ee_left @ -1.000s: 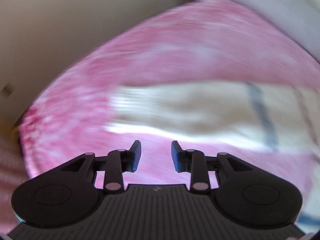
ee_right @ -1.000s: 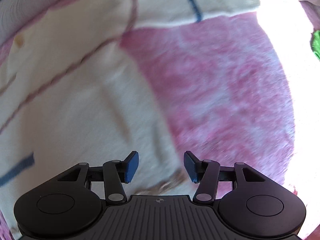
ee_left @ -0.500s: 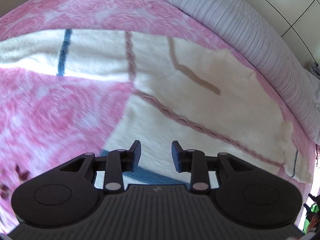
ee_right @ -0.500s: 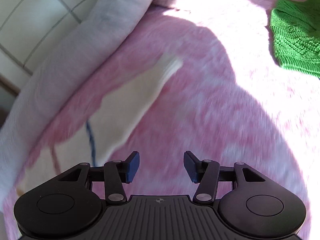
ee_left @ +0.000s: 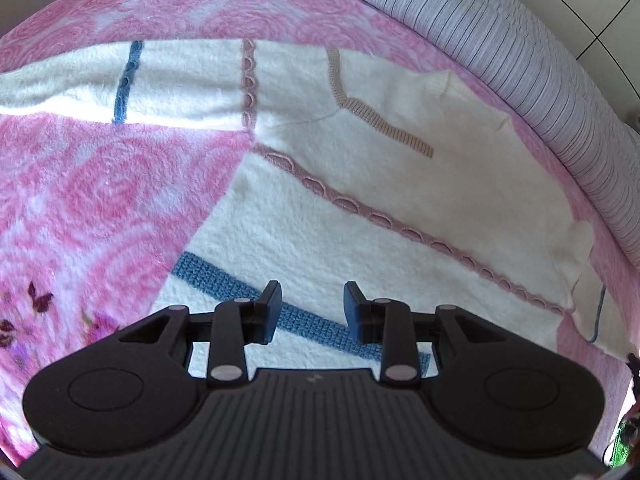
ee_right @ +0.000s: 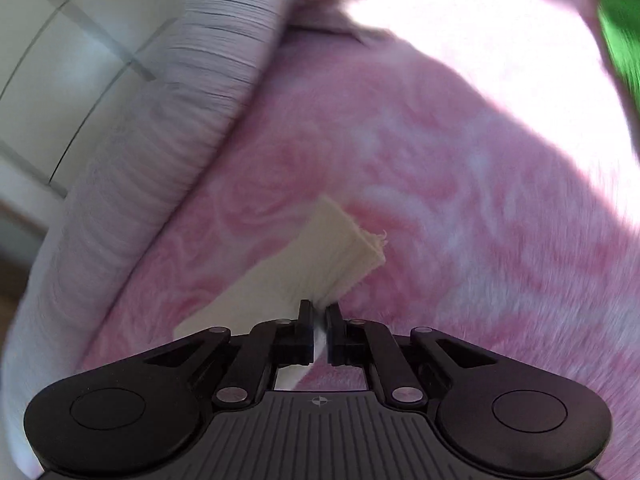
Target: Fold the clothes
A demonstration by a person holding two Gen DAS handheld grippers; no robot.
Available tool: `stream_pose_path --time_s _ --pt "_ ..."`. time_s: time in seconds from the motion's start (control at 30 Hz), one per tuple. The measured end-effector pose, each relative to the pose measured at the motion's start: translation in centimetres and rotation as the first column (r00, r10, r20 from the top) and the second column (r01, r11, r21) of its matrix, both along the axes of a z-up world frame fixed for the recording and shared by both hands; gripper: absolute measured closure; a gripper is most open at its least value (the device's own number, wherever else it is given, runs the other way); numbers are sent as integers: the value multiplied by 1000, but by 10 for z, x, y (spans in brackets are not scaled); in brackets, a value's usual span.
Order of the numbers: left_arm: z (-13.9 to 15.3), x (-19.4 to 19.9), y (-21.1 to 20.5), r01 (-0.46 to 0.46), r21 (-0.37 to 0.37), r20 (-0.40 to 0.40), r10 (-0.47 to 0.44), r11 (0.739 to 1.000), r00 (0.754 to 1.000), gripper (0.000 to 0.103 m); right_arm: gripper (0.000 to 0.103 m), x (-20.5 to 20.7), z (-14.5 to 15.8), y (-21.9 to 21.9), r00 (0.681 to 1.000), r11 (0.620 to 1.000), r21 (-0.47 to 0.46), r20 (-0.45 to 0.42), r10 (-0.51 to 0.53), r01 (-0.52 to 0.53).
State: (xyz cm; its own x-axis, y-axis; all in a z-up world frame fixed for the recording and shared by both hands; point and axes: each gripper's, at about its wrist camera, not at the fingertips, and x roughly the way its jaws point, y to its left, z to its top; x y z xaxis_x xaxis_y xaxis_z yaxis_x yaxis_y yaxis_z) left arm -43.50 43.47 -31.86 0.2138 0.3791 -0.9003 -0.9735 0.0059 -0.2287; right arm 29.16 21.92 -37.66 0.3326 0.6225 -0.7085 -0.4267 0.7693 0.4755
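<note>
A cream sweater (ee_left: 360,208) with blue and pink knitted stripes lies spread flat on a pink rose-patterned blanket (ee_left: 100,200). One sleeve (ee_left: 120,80) stretches to the upper left. My left gripper (ee_left: 312,308) is open and empty, hovering over the sweater's lower body near a blue stripe (ee_left: 224,280). My right gripper (ee_right: 319,322) is shut on the ribbed cuff end of the other cream sleeve (ee_right: 332,256), which lies on the blanket (ee_right: 460,240).
A grey striped bolster (ee_left: 540,60) runs along the far edge of the bed and also shows in the right wrist view (ee_right: 168,140). A green knitted garment (ee_right: 620,36) lies at the upper right in sunlight. Tiled wall (ee_right: 52,40) stands behind.
My right gripper moved along the sleeve to its cuff and closed on it. My left gripper swung from the left sleeve to the sweater's body and has settled there, still open.
</note>
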Motion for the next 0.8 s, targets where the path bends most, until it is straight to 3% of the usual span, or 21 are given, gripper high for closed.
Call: stream_pose_path --time_s 0.1,0.17,0.23,0.3,0.43,0.5,0.57,0.63,0.73,0.8 --pt "-1 -2 -2 2 -2 2 -2 1000 1000 74 100 -9 21 -40 991 995 -1 81 -103 104" --pt "-8 -3 -5 1 -18 5 -1 1000 1000 74 100 -12 9 -54 991 989 -69 42 -126 129" --pt "-16 -1 -9 13 -36 -1 -13 999 1000 74 99 -13 -15 -53 996 984 -154 8 -88 88" --pt "-20 -1 -15 39 -40 -32 -40 998 999 74 95 -14 -20 -54 993 985 -130 38 -110 114" --pt "-22 -12 -31 74 -46 -89 -77 996 993 73 63 -25 -4 -52 988 980 -129 21 -152 154" --pt "-20 -24 -43 65 -49 -112 -71 997 991 68 57 -44 9 -49 995 986 -136 33 -91 95" --pt "-20 -36 -57 60 -55 -140 -67 997 988 68 56 -82 15 -43 997 981 -182 -13 70 -71" --pt "-21 -50 -72 67 -70 -157 -77 995 985 68 56 -131 17 -41 957 934 -212 -95 274 -288" --pt "-20 -72 -95 101 -90 -175 -115 991 978 66 56 -216 19 -52 823 812 -170 -238 515 -558" --pt "-21 -86 -109 125 -106 -191 -144 986 971 64 56 -266 19 -64 743 748 -138 -324 585 -649"
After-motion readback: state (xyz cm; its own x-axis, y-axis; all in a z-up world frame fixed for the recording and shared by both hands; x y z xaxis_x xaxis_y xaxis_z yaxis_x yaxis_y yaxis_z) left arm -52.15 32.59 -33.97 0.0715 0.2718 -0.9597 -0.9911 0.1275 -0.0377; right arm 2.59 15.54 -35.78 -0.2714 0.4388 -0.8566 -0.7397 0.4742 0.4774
